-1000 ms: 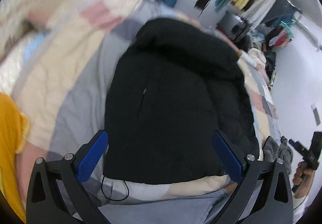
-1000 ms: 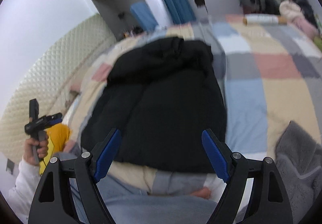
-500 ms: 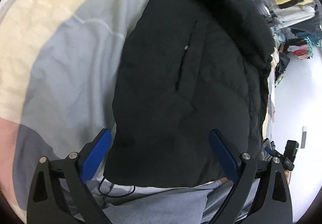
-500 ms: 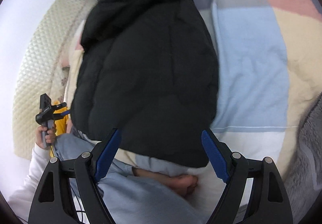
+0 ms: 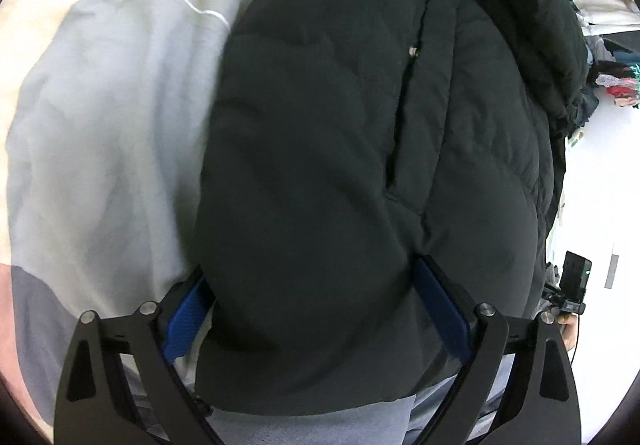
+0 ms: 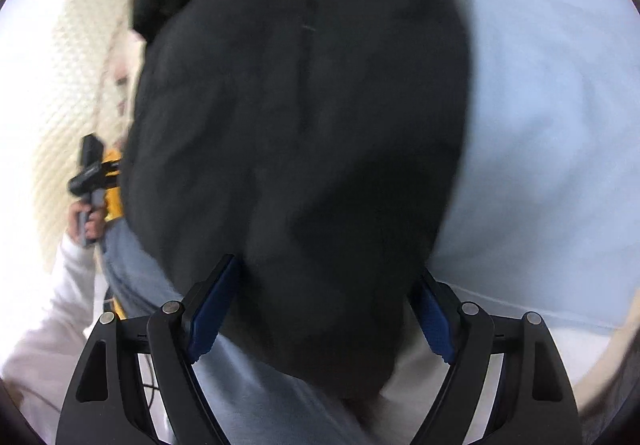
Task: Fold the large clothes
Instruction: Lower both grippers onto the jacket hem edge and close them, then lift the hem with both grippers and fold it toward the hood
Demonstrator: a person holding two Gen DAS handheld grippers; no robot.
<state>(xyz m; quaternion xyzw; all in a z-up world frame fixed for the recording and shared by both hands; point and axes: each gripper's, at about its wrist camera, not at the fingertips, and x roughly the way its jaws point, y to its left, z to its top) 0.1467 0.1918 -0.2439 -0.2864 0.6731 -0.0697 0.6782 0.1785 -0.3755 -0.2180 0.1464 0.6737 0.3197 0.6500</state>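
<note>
Left wrist view, left gripper spread wide, straddling black jacket hem.

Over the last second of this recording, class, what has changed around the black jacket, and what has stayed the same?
Both tongs have dropped toward the black jacket, which now fills each view. The left tongs straddle its near hem; the right tongs close in on the other side. Nothing has been gripped: both remain open. The jacket lies where it was on the patchwork quilt.

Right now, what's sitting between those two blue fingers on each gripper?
Only the black puffer jacket: its near hem bulges between the open fingers of the left gripper and the right gripper, each in its own wrist view.
</note>
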